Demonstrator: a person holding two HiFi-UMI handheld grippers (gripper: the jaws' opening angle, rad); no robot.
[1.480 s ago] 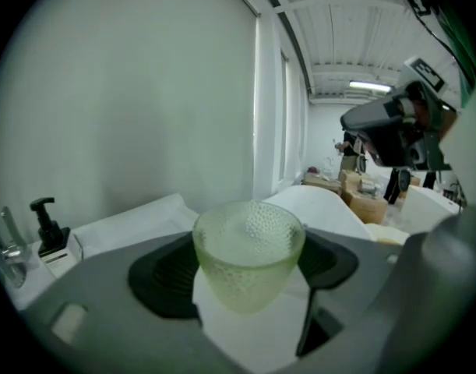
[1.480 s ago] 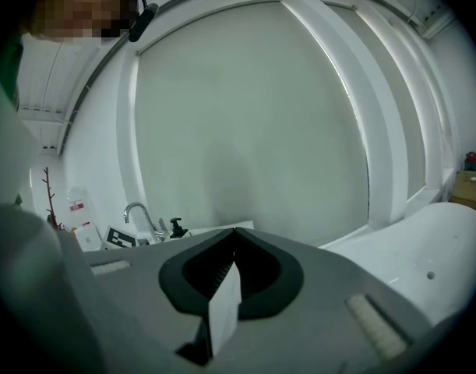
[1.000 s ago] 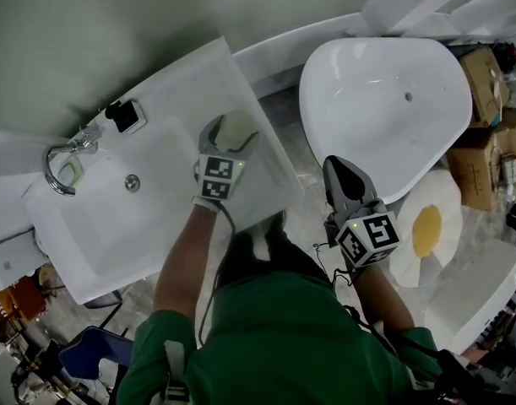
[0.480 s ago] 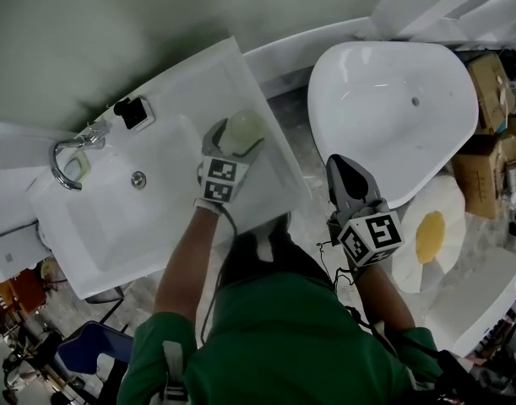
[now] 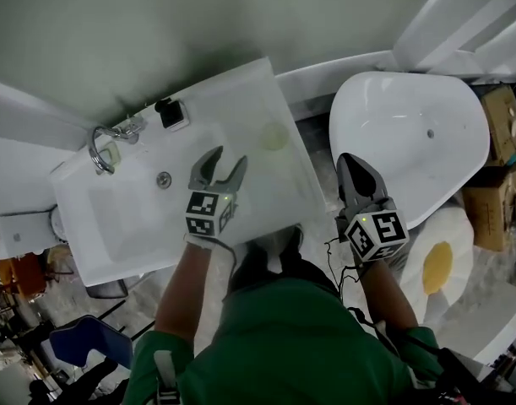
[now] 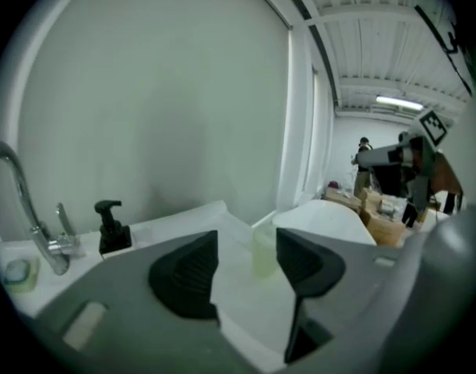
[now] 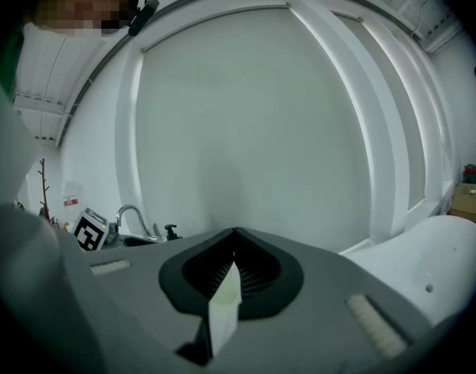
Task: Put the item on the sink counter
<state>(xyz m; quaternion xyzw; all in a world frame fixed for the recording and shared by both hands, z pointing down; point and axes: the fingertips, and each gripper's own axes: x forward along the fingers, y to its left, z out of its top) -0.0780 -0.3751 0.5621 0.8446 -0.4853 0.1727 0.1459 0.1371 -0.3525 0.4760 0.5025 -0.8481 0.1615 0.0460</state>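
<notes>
Between the fingers [image 6: 183,275] of the left gripper [image 5: 226,159] there is only air: the 2 dark ribbed pads stand wide apart and hold nothing. Just beyond their tips, nearer the right finger, the cup [image 6: 263,249] stands upright on the counter [image 5: 256,87], touching neither pad. So the item looks already set down where the task wants it.

The head view puts the cup ahead and to the right of those tips, close to the counter's right edge. The basin [image 5: 131,213] lies to the left of the fingers. The pump [image 5: 171,114] and tap [image 5: 101,142] stand farther out on that side, well apart from the cup.

The cup looks like thin, pale, see-through plastic, so I judge it light, smooth-walled and easy to tip or dent. If it must be taken again, the best hold is probably across its middle from the side, 1 pad on each wall, with a gentle squeeze. A hold on the rim would likely flex it, and a low one could let it topple.

The right gripper [image 5: 352,165] hangs off the counter beside the tub [image 5: 410,129], its fingers pressed together. A pale sliver shows at their seam, and I cannot tell what it is.
</notes>
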